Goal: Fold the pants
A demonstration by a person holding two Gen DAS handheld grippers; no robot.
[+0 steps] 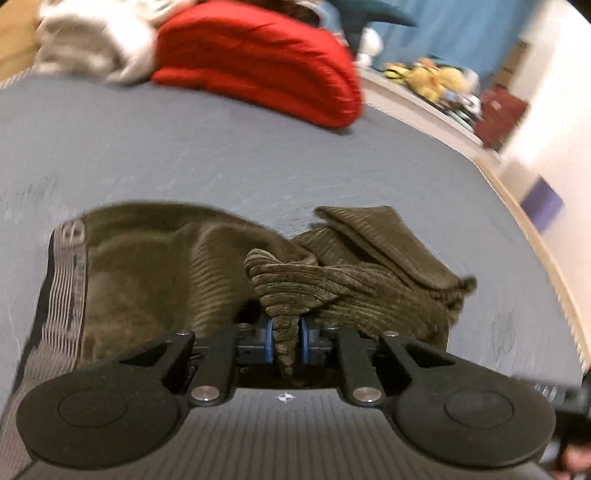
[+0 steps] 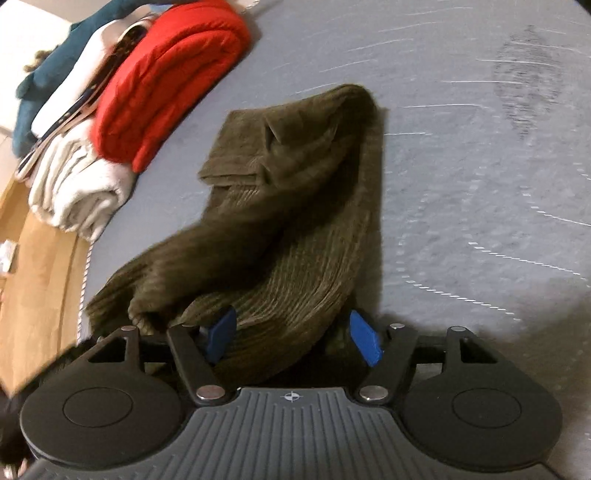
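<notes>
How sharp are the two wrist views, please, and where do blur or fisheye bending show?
Left wrist view: the red folded blanket and the room behind are smeared, the olive corduroy pants fairly sharp. Right wrist view: the grey bed sheet streaks with motion. Both bend at the edges.

A grey-blue mattress (image 1: 221,147) carries a folded red blanket (image 1: 258,62) beside cream towels (image 2: 74,184). Behind stand a blue curtain (image 1: 461,33) and white wall (image 1: 554,110) (wooden floor (image 2: 40,277) alongside).
</notes>
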